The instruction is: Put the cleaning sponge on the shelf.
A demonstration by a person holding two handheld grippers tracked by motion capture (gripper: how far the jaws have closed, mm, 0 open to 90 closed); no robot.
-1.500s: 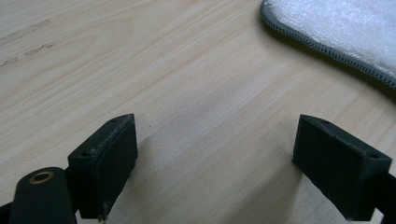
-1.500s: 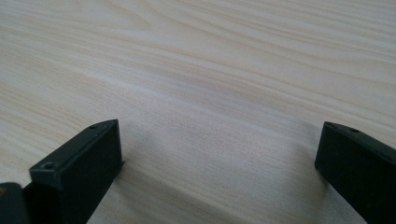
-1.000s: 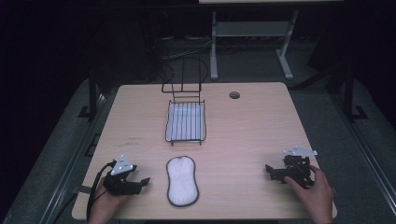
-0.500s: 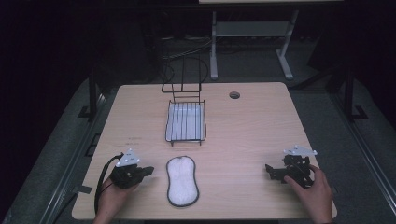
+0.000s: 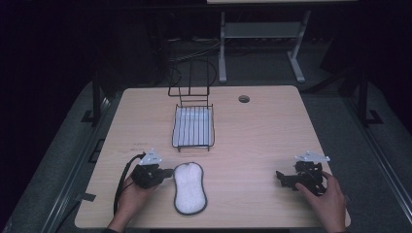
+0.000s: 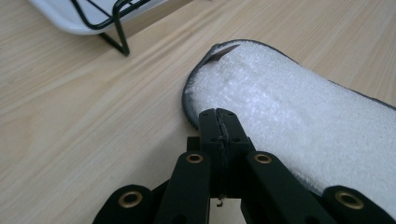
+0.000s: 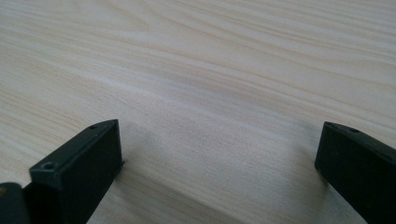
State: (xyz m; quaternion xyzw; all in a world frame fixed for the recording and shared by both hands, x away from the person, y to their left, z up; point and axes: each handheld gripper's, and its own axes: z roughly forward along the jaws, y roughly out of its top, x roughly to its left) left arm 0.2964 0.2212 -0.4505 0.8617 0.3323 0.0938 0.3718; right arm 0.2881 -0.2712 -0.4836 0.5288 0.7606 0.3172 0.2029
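So the left gripper [image 5: 160, 174] sits near the desk's [image 5: 252, 141] 7 o'clock corner, its fingers [image 6: 219, 128] pressed together right at the grey-trimmed edge of the white fluffy oval pad [image 5: 189, 187]; can't tell whether they've actually nipped the trim or just touch it. The pad lies flat at 6 o'clock, long axis running 12 to 6; at its 12 o'clock, a bit apart, stands the black wire rack with a white tray under it [image 5: 193, 126]. Over at 4 o'clock the right gripper [image 5: 283, 177] rests low on bare wood, fingers [image 7: 79, 163] spread wide, nothing between them. My read: barely started; pad not lifted yet; everything past the first grab is left.
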